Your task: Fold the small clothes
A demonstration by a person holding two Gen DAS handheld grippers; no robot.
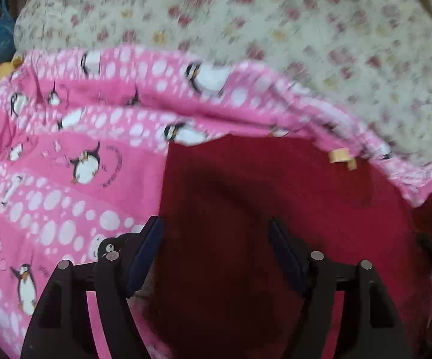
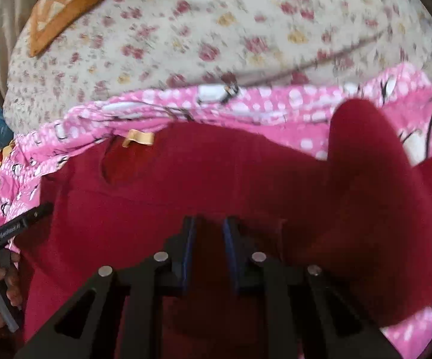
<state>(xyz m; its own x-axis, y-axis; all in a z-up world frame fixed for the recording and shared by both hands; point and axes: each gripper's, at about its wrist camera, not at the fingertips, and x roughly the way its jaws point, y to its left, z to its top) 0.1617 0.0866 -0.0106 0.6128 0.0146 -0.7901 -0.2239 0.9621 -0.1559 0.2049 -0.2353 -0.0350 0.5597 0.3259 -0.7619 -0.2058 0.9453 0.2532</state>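
Hovering over a red garment (image 1: 245,209) spread on a pink penguin-print cloth (image 1: 66,179) atop the floral bed (image 1: 275,24). Left gripper (image 1: 216,224) released, fingers spread wide over the red fabric, holding nothing. Right gripper (image 2: 208,224) nearly closed with a narrow gap; cannot tell whether fabric is pinched. Sleeve (image 2: 362,161) lifted toward one o'clock in the right view, likely mid-fold. Collar tag (image 2: 138,137) at eleven o'clock. Orange pillow (image 2: 66,6) at the far edge.
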